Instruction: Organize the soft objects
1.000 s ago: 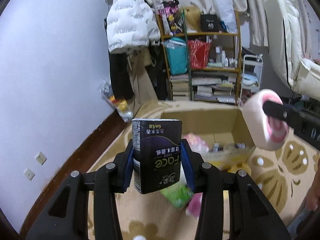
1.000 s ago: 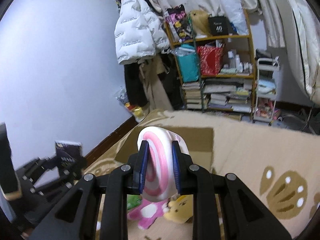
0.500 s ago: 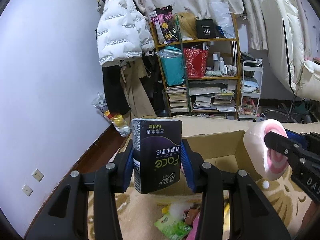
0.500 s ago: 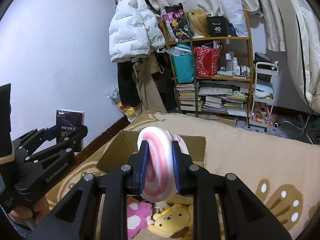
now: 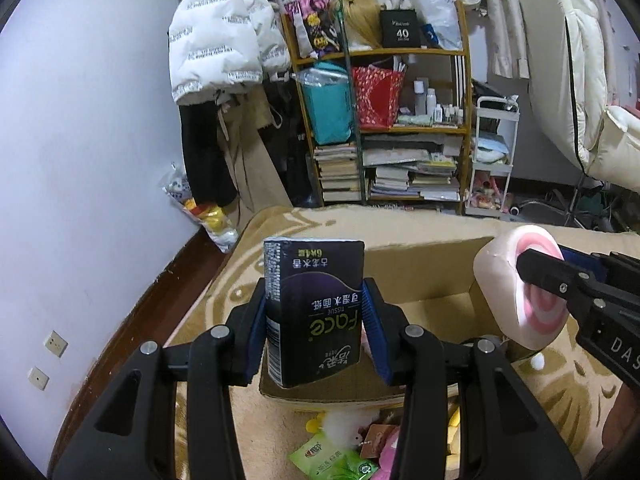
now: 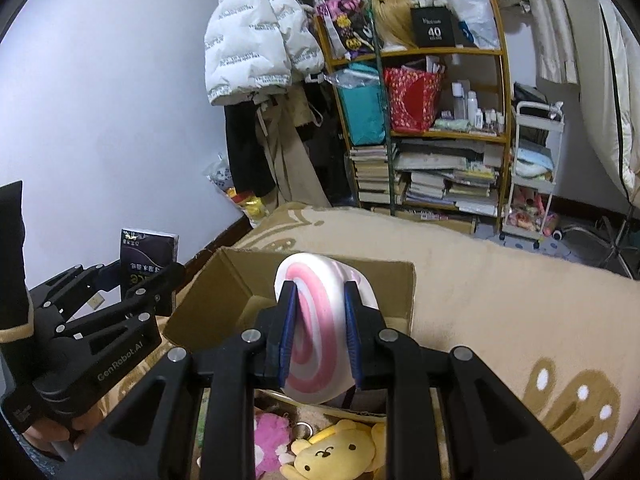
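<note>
Now we carry both loads to the cardboard box: left gripper clamps the tissue pack, right gripper squeezes the pink swirl cushion. Next, lower them inside and release.

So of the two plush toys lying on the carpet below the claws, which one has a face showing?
The yellow bear plush, with dot eyes and a small mouth turned up. The fluffy pink plush beside it shows only fur.

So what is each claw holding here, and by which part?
Left claw: dark tissue pack, clamped across its lower side faces. Right claw: pink-and-white swirl cushion, squeezed across its flat faces.
</note>
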A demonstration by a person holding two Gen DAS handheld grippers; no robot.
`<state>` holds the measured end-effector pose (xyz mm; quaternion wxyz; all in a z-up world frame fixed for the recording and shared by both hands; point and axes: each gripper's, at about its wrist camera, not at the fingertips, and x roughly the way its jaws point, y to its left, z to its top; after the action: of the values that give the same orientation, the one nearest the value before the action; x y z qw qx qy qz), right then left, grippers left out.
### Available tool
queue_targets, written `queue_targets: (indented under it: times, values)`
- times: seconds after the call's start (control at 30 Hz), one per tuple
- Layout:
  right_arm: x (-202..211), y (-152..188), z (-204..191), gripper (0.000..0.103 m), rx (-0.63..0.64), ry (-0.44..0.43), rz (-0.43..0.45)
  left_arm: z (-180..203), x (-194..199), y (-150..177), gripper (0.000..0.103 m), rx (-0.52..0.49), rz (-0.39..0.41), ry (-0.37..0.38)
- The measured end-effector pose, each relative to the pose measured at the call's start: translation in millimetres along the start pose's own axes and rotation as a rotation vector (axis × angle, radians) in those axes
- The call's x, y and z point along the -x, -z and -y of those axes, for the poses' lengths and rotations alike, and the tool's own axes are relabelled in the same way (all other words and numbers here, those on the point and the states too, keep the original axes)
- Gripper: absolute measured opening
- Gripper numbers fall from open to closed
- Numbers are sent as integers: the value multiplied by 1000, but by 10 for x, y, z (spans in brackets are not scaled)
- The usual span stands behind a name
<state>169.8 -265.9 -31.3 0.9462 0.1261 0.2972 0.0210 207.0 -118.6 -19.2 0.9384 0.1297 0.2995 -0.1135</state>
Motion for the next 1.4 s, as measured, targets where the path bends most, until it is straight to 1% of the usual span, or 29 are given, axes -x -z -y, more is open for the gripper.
queue_targets:
  times: [0.37,0.4,0.43,0.6,0.67,0.7,0.8,0.9,0.93,0.97,1.0,1.03,1.07,1.13,1.17,1.2,1.23,1.3,1.37,1.4]
  values:
    - [-103,64,60,26,-32,-20,-43,19,-235,144,44,-1,-54,17]
    - [-99,66,62,26,-31,-16,-40,19,-255,163,47,0,-61,26]
    - [-107,49,58,26,-30,-15,-41,18,-265,174,53,-1,-65,35]
    - [-119,51,51,30,-39,-24,-52,31,-280,213,57,-9,-65,29]
    - [-122,60,42,32,-39,-22,-54,15,-279,218,60,-4,-69,26]
    - [-119,59,41,32,-39,-22,-52,10,-276,220,65,0,-71,24]
    - [-113,62,47,34,-43,-26,-47,-37,-242,225,66,27,-79,41]
    - [-100,50,42,34,-44,-28,-36,-76,-180,234,67,20,-74,21]
    - [-93,40,39,36,-45,-31,-32,-83,-156,236,71,11,-72,6]
    - [-80,32,36,42,-47,-34,-29,-94,-130,243,74,7,-70,-2]
    - [-70,28,37,52,-50,-32,-26,-109,-105,248,80,8,-68,-9]
    - [-60,27,42,57,-54,-26,-22,-129,-75,253,82,14,-65,-18]
    - [-50,30,46,60,-60,-17,-18,-151,-55,259,83,21,-65,-23]
    - [-39,30,64,62,-69,-12,-23,-211,-17,278,86,43,-75,-26]
    - [-36,33,70,67,-75,-9,-32,-232,-2,287,88,51,-80,-25]
    - [-32,37,76,75,-83,-6,-41,-257,12,300,92,61,-84,-27]
    - [-15,45,80,80,-93,-6,-40,-285,36,318,95,73,-86,-31]
    - [28,57,82,98,-103,-8,-30,-328,75,346,97,85,-87,-37]
    - [77,75,68,103,-104,-12,-25,-356,113,379,97,88,-93,-43]
    - [101,79,53,103,-101,-9,-22,-363,129,392,98,88,-96,-48]
